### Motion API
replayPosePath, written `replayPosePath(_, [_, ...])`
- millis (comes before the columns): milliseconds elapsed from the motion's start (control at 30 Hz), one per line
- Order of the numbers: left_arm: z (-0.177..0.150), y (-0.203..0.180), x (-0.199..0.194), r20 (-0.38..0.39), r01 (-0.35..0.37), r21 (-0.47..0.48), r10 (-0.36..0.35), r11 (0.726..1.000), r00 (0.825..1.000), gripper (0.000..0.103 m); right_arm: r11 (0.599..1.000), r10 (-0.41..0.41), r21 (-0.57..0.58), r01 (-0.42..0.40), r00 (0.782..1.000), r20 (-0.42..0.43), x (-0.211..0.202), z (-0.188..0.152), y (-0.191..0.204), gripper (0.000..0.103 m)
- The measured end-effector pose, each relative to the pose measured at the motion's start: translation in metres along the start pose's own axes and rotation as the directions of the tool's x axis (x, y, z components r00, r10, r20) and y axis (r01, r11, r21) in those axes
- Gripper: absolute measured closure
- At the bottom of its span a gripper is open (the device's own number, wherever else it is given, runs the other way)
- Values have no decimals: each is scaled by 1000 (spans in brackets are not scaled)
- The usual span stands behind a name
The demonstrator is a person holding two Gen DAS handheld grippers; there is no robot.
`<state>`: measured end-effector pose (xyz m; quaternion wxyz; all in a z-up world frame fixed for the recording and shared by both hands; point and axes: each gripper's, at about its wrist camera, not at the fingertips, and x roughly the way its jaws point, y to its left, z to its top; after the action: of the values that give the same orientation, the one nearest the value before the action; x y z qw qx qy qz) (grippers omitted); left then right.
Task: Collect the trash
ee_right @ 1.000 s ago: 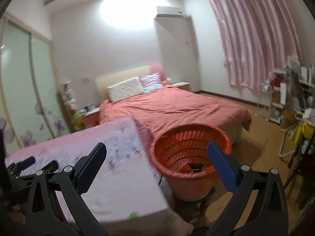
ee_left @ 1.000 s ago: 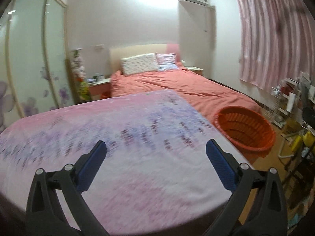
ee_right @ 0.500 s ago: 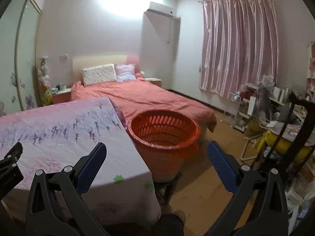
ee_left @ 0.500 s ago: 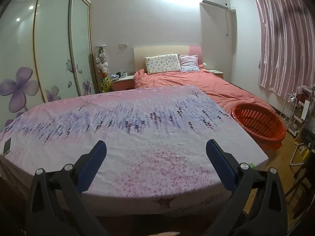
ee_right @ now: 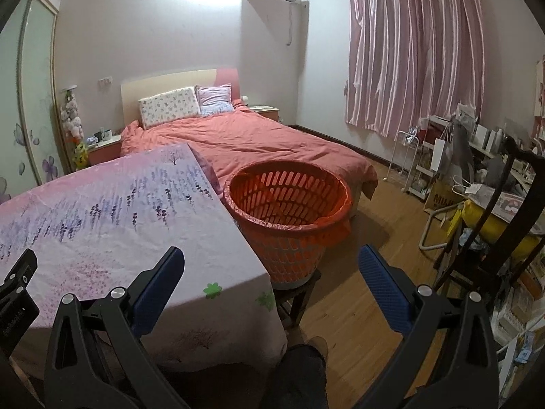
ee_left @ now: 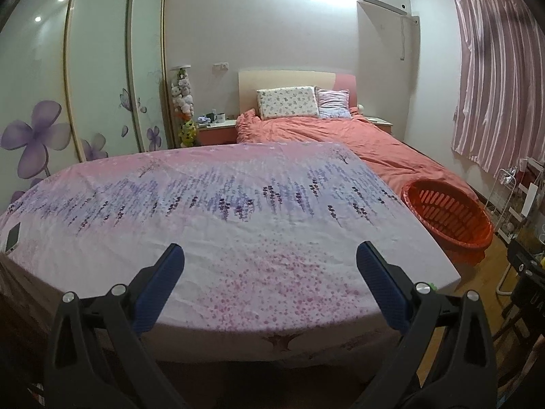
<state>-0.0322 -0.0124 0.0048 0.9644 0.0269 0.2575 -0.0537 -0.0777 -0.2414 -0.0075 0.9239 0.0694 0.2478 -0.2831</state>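
Observation:
An orange slatted basket [ee_right: 289, 211] with an orange liner stands on a dark stool just right of the table; it also shows at the right of the left wrist view [ee_left: 449, 218]. The table [ee_left: 238, 238] wears a pink and lavender flowered cloth, also seen in the right wrist view [ee_right: 102, 225]. I see no loose trash on it. My left gripper [ee_left: 269, 272] is open and empty above the table's near edge. My right gripper [ee_right: 270, 276] is open and empty, over the table's right corner and in front of the basket.
A phone [ee_left: 13, 237] lies at the table's far left edge. A bed [ee_right: 245, 143] with a coral cover stands behind the table. Cluttered shelves and a dark chair [ee_right: 490, 211] fill the right side. Wood floor [ee_right: 368, 225] lies between bed and shelves.
Both grippers have drawn back from the table and basket. The whole tabletop and the phone came into the left view. The basket moved left and farther off in the right view. Both stayed open.

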Motion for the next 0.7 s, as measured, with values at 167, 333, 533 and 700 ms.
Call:
replayPosePath(167, [2,-4,-4,18,-17,9,17,1000,1000,4,999,-41,-3,41,999,19,-3,-1,-1,2])
replayPosePath(333, [3,-6,-4,16,-13,11,12,1000,1000,4,998,-66,-3,66,998,3,1,-1,-3,2])
replayPosePath(533, [3,-8,-3,9,1,12,-2,1000,1000,4,998,-58,-5,58,998,-6,2,0,-3,2])
replayPosePath(700, [4,-11,-6,17,10,13,-10,1000,1000,4,999,-47,-7,47,999,-2,-1,0,-1,2])
